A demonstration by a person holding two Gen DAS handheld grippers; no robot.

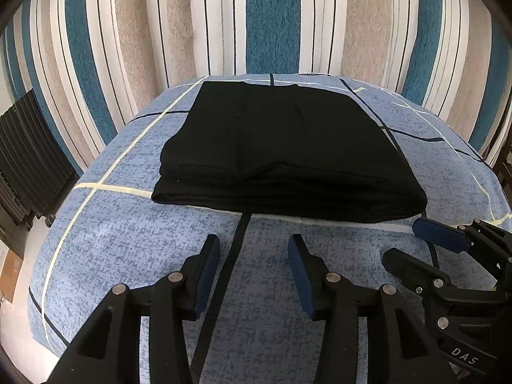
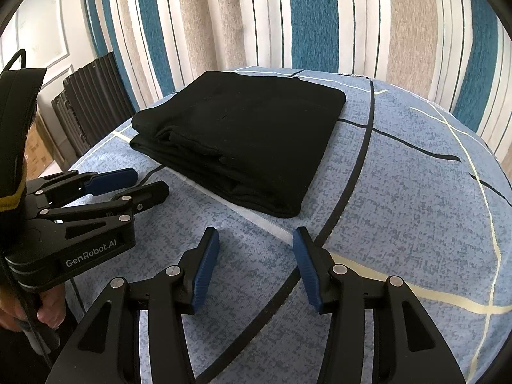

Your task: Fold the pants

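There are two grippers, and each one has two fingers with blue pads. Nearest in the left wrist view is the left gripper (image 1: 254, 272). Its two fingers are spread apart with nothing between them, only the blue bed cover (image 1: 128, 240) showing in the gap. It tips down toward the bed. Nearest in the right wrist view is the right gripper (image 2: 256, 265). Its two fingers are spread apart too, and nothing is between them. It also tips down toward the bed. The two grippers sit side by side, near each other but not touching, and both sit just in front of the pants without touching them. In the right wrist view one hand (image 2: 48, 313) shows at the bottom left, wrapped around the handle of the left gripper. A bit farther on lies one pair of black pants (image 1: 288, 150). They are folded into a neat flat stack with several layers showing at the near edge. The pants lie on the bed cover, close to its far side. The bed cover is blue with thin dark and pale lines crossing it. Behind the bed hangs one big curtain (image 1: 256, 16) with blue, white and tan stripes. Far off on the left stands one dark ribbed thing (image 2: 86, 102) by the white wall, with a cardboard box (image 2: 35, 150) beside it.
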